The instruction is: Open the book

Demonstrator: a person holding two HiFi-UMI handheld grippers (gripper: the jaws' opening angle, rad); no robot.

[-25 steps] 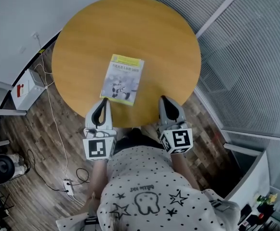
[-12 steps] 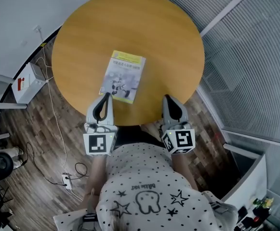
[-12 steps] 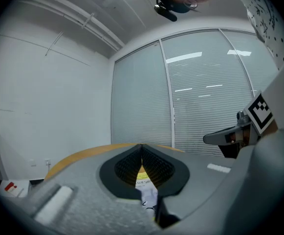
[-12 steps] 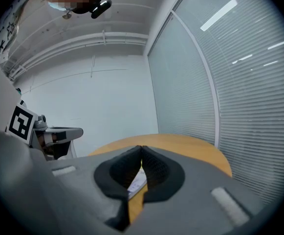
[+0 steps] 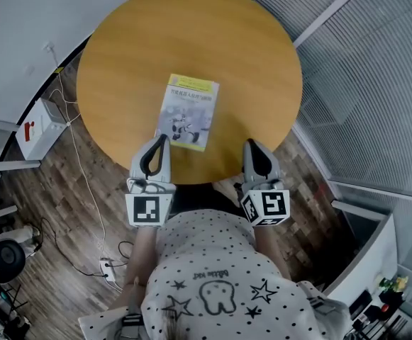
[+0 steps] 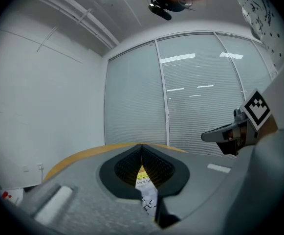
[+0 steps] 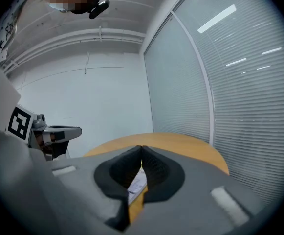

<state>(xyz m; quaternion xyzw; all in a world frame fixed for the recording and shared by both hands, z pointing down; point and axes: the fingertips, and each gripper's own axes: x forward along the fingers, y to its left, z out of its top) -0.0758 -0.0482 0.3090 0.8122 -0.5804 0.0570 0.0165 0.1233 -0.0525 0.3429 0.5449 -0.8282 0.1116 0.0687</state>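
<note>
Pressed together at the tips, left fingers (image 5: 162, 137) and right fingers (image 5: 252, 143) alike, with nothing gripped in either. Confirmed in both gripper views: dark pads meeting at the front, only a narrow slit behind them. Hovering over the near rim of the round wooden surface (image 5: 191, 41), pointing away from the body and about level.

Just ahead of the left fingers, a little toward the right fingers: the book (image 5: 188, 112), flat, closed, cover up, its near corner close to the left tips but apparently not touching. Well apart from the right fingers, ahead of them and inward. Not yet begun, by the look of it, any lifting of the cover.

Likely trouble from here:
- Shoving instead of opening. Driven shut against the near edge, bound to push the whole book across the smooth surface, since nothing pins it.
- Spinning the book, if pressed at one corner only, with the right fingers too far off to steady it.
- Catching a wad of pages along with the cover, or creasing the cover, if wedged in too deep or too steeply.
- Prying at the wrong edge; impossible to tell from here which long side carries the spine.
</note>
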